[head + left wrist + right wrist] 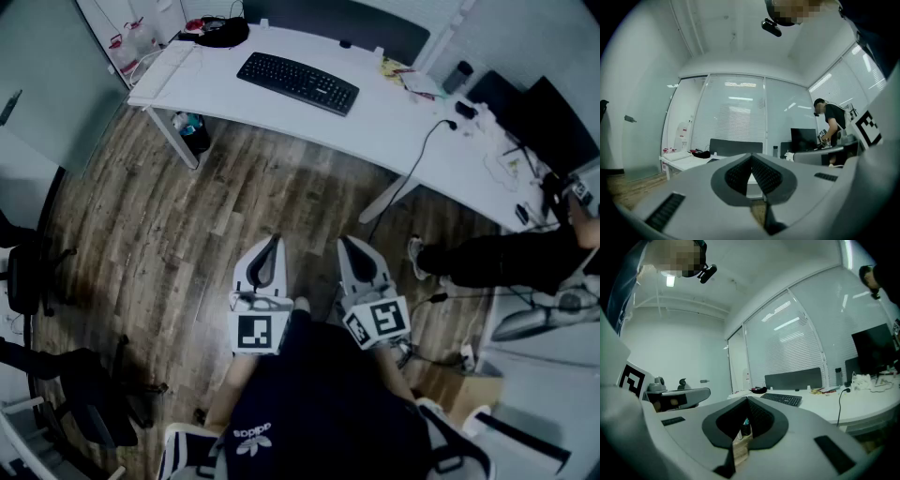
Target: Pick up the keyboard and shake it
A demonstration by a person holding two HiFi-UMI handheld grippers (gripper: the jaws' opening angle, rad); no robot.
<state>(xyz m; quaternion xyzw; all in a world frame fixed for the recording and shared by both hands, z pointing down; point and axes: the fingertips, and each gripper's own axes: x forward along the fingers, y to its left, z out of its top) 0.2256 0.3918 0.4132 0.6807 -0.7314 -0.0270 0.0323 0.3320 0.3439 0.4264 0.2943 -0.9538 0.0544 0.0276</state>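
Standing well back from the work, the person has the task at its very start: the reach for the keyboard has not begun.

The left hand-held gripper (273, 244) is held close to the body and points level. Its jaws are pressed fully together with nothing between them, and its own view shows only the ribbed pads meeting. Ahead of it, across a stretch of wooden floor (187, 216), stands the white desk (394, 117). The black keyboard (297, 82) lies flat on it, toward the far left part, with a black bag (223, 34) near the back corner. It is well apart from both tools.

The right hand-held gripper (350, 244) sits just beside the left one. It is also level and closed tight, and it grips nothing. A black cable (419, 155) trails off the desk edge further right, and a second person (497, 258) sits at the far right end.

The next move, as I judge it, calls for walking up to the desk and opening both pairs of jaws. Each gripper then goes to one short end of the keyboard, so that it lifts evenly before any shaking.
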